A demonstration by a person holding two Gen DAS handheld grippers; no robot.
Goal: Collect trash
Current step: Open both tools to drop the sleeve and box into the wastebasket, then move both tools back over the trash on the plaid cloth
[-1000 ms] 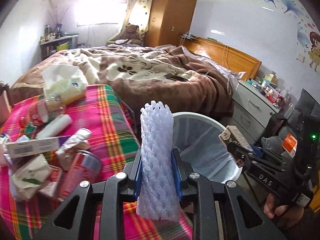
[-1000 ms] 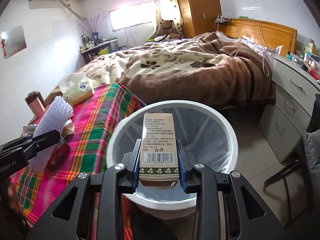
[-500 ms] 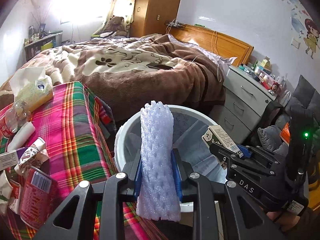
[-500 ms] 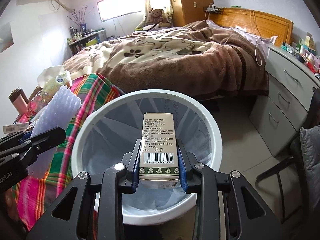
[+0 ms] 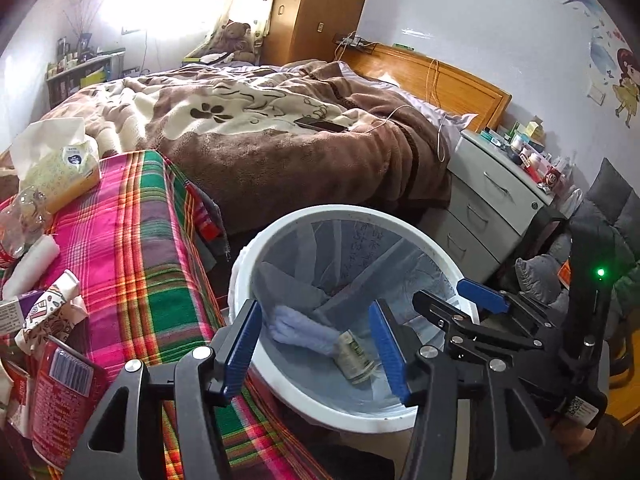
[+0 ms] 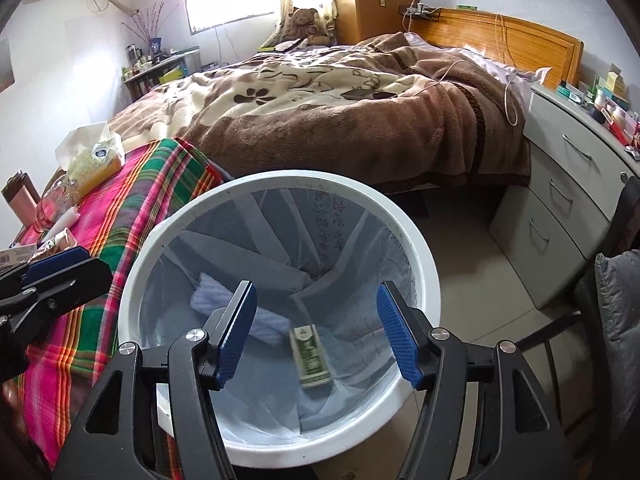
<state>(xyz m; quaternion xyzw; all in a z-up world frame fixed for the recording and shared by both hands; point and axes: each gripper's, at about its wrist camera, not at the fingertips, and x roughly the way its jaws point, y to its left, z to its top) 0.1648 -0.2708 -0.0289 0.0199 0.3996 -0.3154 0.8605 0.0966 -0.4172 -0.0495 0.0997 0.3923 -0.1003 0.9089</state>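
A white bin (image 5: 256,256) (image 6: 412,236) lined with a pale bag stands beside the plaid table. Inside it lie a white foam net sleeve (image 5: 300,330) (image 6: 264,322) and a small green-and-white carton (image 5: 354,356) (image 6: 312,354). My left gripper (image 5: 316,344) hovers over the bin's near rim, its jaws opening with nothing between the blue pads. My right gripper (image 6: 316,330) (image 5: 436,304) is above the bin mouth, jaws also opening and empty.
The plaid-covered table (image 5: 132,248) carries a tissue pack (image 5: 60,164), a crushed bottle (image 5: 20,216), wrappers (image 5: 48,312) and a red can (image 5: 60,392). A bed (image 5: 260,128) lies behind the bin; a grey drawer unit (image 5: 492,208) stands at right.
Both grippers have opened. The foam sleeve dropped from the left one and the carton from the right one; both now lie in the bin. The bin had drawn nearer in both views.
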